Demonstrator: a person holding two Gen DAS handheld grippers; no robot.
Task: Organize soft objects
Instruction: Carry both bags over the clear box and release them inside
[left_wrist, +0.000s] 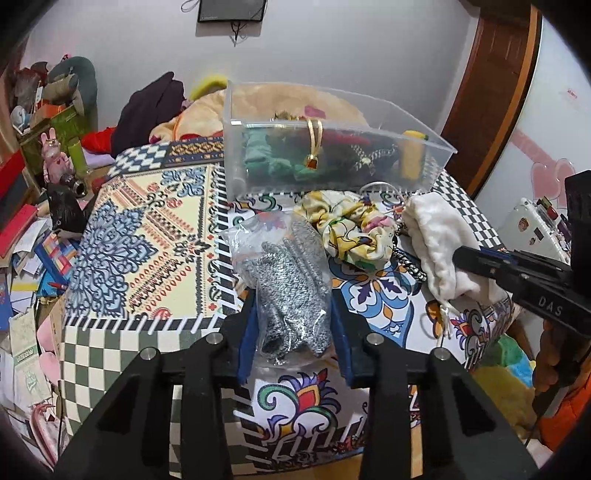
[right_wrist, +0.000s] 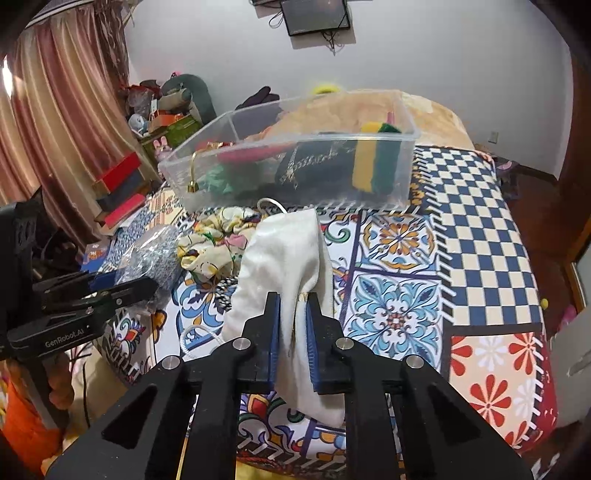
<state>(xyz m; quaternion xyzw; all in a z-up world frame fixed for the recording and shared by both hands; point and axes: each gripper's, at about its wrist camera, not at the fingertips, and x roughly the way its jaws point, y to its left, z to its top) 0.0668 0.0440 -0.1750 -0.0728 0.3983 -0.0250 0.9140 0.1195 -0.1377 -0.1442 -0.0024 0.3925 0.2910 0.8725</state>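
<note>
My left gripper (left_wrist: 291, 314) is shut on a clear plastic bag of grey knit fabric (left_wrist: 288, 280), also seen in the right wrist view (right_wrist: 155, 254). My right gripper (right_wrist: 293, 310) is shut on a white cloth pouch (right_wrist: 284, 258), seen in the left wrist view (left_wrist: 443, 243). A floral yellow scrunchie (left_wrist: 347, 225) lies between them on the patterned bedcover (left_wrist: 147, 229). Behind stands a clear plastic bin (left_wrist: 332, 147) holding green cloth, a dark pouch and a yellow-green sponge (right_wrist: 373, 162).
A plush toy and dark clothes (left_wrist: 151, 110) lie behind the bin. Cluttered books and boxes (left_wrist: 33, 221) fill the floor at left. A checkered part of the cover (right_wrist: 476, 236) lies at right. A black-white cord (left_wrist: 410, 264) lies by the scrunchie.
</note>
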